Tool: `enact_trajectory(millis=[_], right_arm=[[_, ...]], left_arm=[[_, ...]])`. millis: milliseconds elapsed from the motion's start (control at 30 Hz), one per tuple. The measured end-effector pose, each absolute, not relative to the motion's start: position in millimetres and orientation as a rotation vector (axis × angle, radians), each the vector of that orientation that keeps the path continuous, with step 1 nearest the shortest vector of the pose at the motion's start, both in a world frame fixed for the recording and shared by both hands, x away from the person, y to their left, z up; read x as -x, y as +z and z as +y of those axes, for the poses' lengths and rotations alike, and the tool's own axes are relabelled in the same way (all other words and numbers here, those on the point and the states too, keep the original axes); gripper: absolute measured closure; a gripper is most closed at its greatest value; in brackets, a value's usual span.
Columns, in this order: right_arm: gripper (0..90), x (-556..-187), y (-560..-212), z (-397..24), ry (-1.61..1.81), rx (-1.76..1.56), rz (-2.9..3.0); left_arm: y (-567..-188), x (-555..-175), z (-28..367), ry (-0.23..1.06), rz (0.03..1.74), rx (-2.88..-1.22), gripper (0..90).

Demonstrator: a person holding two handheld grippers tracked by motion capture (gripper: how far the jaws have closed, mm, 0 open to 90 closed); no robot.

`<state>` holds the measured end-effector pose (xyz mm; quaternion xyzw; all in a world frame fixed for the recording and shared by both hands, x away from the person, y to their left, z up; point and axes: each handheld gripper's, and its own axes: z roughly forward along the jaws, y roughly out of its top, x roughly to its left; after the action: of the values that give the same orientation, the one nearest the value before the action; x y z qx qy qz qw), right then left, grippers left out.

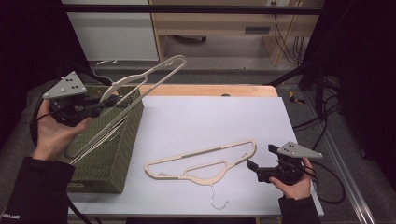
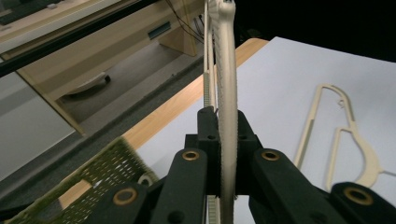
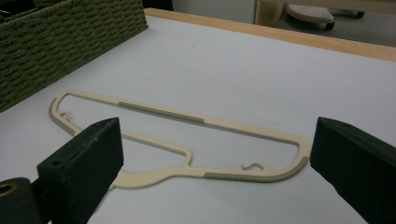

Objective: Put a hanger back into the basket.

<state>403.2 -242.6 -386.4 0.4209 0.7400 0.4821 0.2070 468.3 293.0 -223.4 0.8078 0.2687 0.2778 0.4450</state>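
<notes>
Gripping a cream hanger (image 1: 140,88) edge-on, your left gripper (image 1: 106,101) has its jaws clamped tight on it, raised over the woven basket (image 1: 112,154). Second hanger (image 1: 201,161) lies flat on the worktop (image 1: 210,116), long axis left-right, just left of your right gripper (image 1: 252,164), whose jaws gape wide, empty. Right hand's nearer. No readable labels.
</notes>
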Motion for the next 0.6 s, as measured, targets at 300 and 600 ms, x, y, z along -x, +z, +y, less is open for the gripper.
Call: enact_trajectory(millis=[300,600], right_arm=[[2.9,-403.8,-387.4,-241.2,1.334,-1.162,2.067],[2.7,-403.6,-387.4,-241.0,1.338,-1.163,2.063]], left_arm=[[-243.0,-480.7,338.1,0.751,0.719,-2.014,86.2],[-270.0,-489.1,376.5,0.8,0.808,-2.071,86.2]])
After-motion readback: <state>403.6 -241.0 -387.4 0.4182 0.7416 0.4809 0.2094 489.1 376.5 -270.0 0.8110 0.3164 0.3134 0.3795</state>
